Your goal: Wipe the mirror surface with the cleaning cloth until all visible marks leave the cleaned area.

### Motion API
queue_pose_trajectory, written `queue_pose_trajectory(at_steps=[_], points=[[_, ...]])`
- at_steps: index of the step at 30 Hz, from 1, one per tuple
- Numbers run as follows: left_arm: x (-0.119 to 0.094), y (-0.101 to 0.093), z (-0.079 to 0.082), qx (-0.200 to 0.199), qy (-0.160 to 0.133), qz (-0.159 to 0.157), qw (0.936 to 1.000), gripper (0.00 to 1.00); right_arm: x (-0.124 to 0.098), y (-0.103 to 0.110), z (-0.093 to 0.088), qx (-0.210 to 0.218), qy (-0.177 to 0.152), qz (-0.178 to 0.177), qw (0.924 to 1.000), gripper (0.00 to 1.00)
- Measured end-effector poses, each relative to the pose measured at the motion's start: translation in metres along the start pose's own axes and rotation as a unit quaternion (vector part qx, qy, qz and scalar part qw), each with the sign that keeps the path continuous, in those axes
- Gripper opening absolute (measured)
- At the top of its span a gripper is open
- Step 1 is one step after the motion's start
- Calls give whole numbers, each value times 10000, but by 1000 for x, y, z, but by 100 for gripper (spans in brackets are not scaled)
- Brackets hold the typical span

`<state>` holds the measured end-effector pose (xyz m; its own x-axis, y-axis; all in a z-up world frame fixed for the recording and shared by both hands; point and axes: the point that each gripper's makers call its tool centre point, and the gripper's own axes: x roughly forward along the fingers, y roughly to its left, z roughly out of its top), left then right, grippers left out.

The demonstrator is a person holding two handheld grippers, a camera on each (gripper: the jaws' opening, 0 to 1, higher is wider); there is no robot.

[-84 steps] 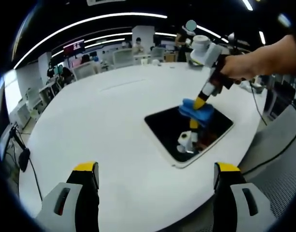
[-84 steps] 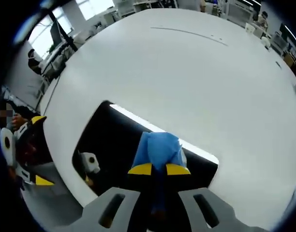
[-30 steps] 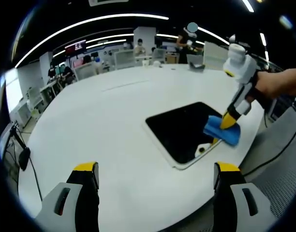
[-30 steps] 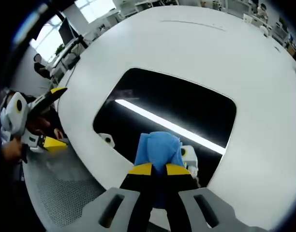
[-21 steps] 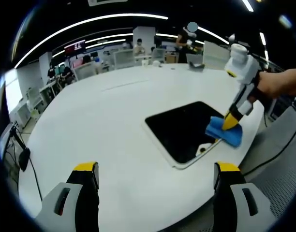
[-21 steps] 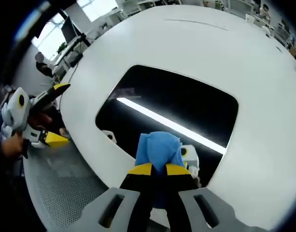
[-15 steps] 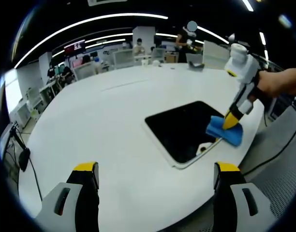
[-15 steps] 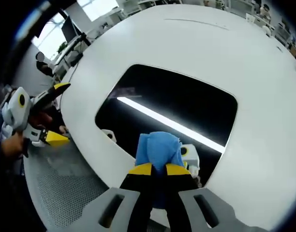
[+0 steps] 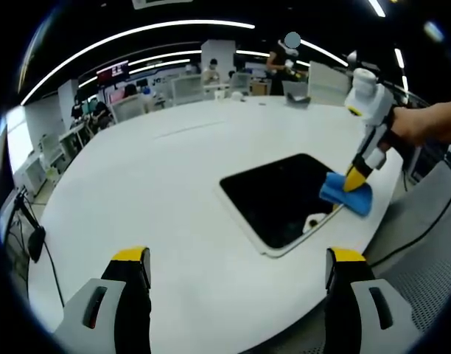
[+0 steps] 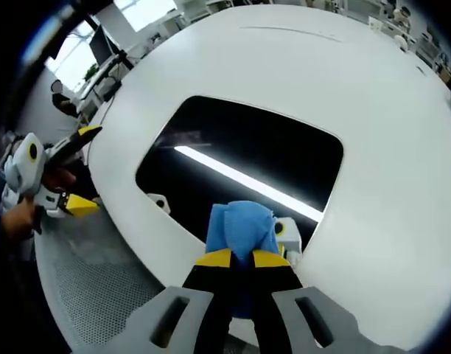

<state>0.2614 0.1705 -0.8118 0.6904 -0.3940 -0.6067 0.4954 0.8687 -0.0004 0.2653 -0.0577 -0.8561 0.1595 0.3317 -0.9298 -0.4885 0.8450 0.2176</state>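
Across the left gripper view: lying flat on the round white table [image 9: 159,192], the dark rectangular mirror with a pale frame [image 9: 281,198], set close to the table's near-right edge. Pressing the folded blue cleaning cloth [image 9: 346,193] against the mirror's right margin, the right gripper [image 9: 356,177], held in a person's hand [image 9: 417,129]. Hovering released and empty low over the table, the left gripper [image 9: 239,269], jaws standing wide apart.

Across the right gripper view: standing clenched on the blue cloth [image 10: 242,228], the right gripper [image 10: 242,259], yellow tips pinched together. Sitting over the mirror's [image 10: 240,158] near border, the cloth, beside a bright reflected light strip [image 10: 244,184]. Waiting well off at the far left, the left gripper [image 10: 60,173].

For a clean pass, judged from the above: keeping the cloth flat and in full contact, working in overlapping strokes across the glass, holding light steady pressure, avoiding running the cloth off the frame. Marks on the glass: too faint to tell.
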Motion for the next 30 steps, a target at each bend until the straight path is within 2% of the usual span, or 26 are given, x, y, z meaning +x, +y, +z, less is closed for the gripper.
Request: queue_pose_trajectory(at_steps=[19,30], points=[[0,0,0,-7,-13,16,10000,99,-6,-19,-7,329,-16,-111,9994,2],[-1,1,0,-28,-27,37,10000,99,-7,-22,-7,476,-31,-95,9988,2]])
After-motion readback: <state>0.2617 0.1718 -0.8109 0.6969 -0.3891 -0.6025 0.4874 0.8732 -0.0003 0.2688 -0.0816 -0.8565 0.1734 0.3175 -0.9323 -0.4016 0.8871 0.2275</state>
